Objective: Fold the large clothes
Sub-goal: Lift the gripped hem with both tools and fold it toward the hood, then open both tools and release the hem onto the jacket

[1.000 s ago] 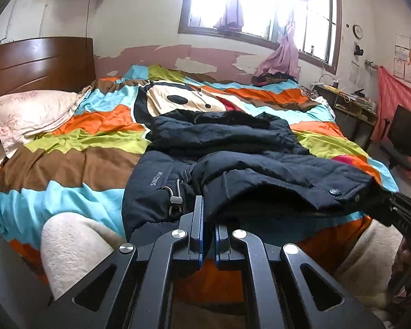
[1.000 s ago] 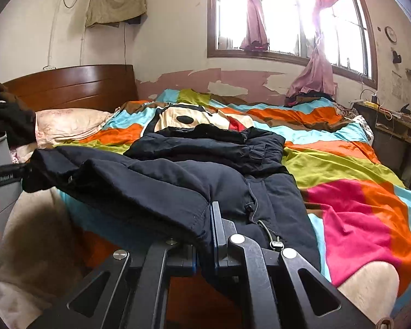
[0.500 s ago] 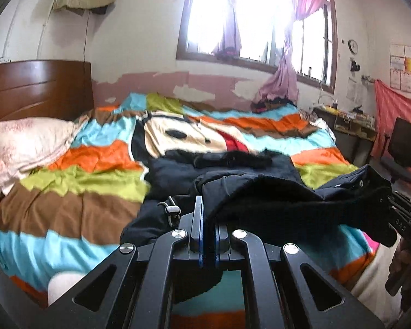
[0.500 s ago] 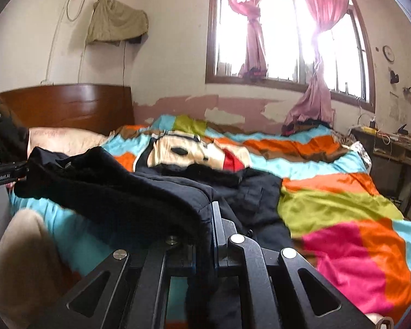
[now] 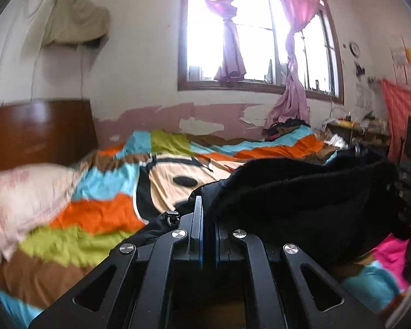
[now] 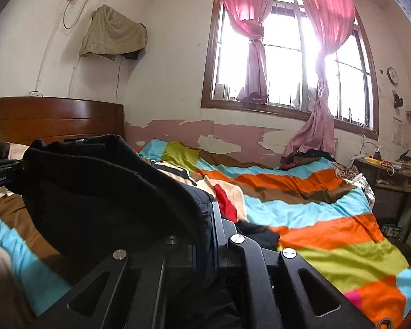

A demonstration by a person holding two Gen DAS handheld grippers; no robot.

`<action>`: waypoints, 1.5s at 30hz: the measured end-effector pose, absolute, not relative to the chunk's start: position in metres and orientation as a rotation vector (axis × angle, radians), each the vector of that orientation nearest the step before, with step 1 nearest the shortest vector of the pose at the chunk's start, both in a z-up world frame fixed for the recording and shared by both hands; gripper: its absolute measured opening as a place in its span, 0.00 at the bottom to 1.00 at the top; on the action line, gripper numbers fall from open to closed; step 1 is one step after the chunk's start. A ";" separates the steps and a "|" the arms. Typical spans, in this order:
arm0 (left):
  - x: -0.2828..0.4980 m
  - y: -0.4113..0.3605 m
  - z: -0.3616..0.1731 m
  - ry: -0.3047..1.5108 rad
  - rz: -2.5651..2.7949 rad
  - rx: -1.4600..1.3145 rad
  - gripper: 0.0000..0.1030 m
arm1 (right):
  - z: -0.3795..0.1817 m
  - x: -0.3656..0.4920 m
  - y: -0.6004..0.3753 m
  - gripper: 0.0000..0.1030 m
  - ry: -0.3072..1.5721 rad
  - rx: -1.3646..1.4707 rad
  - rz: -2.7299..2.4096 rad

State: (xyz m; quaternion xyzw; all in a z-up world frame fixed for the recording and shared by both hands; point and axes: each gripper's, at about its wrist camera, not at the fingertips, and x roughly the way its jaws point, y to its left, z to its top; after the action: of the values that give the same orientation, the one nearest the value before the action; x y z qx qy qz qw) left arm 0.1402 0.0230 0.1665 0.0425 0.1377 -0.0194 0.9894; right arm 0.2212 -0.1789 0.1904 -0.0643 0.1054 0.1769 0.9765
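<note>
Item: bulky black padded jacket point(image 5: 301, 192), held aloft over the striped multicoloured bedspread point(image 6: 315, 208). Left gripper point(image 5: 207, 219) and right gripper point(image 6: 209, 219) each pinch its hem. Risk: heavy slack (sagging between grips) may slip free, spoiling the fold.

The bulky black padded jacket point(image 6: 101, 192) is covering the right gripper's left fingertip and the striped multicoloured bedspread's point(image 6: 315, 219) near-left part; motion is blurring the pale floral pillow point(image 5: 27, 192) by the bed's head edge.
</note>
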 end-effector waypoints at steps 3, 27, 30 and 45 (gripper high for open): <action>0.180 0.028 0.169 0.309 -0.046 0.134 0.04 | 0.201 0.262 -0.176 0.08 0.255 -0.142 0.377; 0.375 0.039 0.099 0.620 0.027 0.105 0.04 | 0.135 0.446 -0.150 0.09 0.575 -0.167 0.303; 0.384 0.040 0.090 0.647 0.020 0.080 0.04 | 0.126 0.454 -0.153 0.10 0.589 -0.154 0.307; 0.402 0.059 0.079 0.746 -0.008 -0.154 0.11 | 0.110 0.464 -0.163 0.33 0.594 -0.118 0.314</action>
State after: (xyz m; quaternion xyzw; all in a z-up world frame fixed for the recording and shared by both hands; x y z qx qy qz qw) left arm 0.4020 0.0586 0.0788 -0.0752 0.3641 -0.0037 0.9283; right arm 0.4638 -0.1628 0.1105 -0.0579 0.2911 0.1541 0.9424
